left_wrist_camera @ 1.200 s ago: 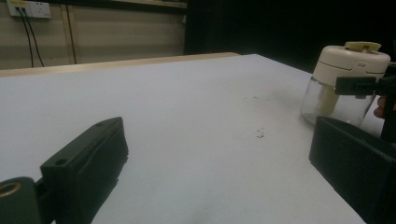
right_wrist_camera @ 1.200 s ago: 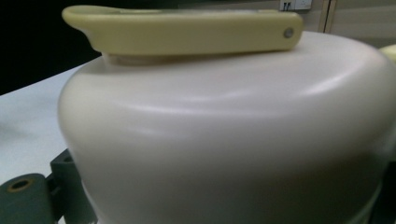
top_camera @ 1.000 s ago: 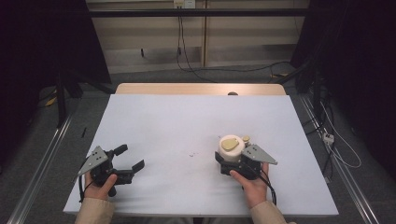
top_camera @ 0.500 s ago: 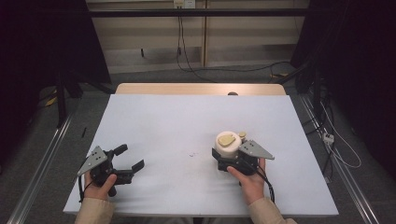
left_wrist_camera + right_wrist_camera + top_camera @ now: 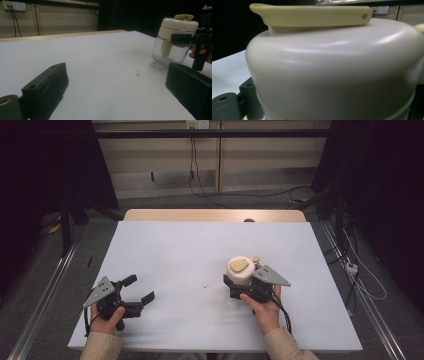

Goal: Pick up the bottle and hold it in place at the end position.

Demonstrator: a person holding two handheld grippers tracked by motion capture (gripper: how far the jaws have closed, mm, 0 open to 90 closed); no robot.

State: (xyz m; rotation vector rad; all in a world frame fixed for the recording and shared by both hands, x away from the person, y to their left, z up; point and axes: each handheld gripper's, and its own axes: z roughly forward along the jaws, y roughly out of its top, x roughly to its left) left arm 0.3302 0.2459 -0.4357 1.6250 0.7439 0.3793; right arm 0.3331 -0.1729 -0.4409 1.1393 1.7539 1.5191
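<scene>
- Jar (image 5: 170, 51): clear glass body.
- Lid (image 5: 241, 270): cream, with a pale yellow flap (image 5: 312, 15) on top.
- Left tool (image 5: 131, 296): black, with a grey plate.
- Counter (image 5: 200, 260): plain white, tan wood far edge.

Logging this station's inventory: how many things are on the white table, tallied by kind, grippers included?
Glass jar with cream lid: 1
Hand-held grippers: 2, the left gripper open and holding nothing, the right gripper closed around the jar
Small dark object at the far table edge, too small to identify: 1
Total: 4
</scene>
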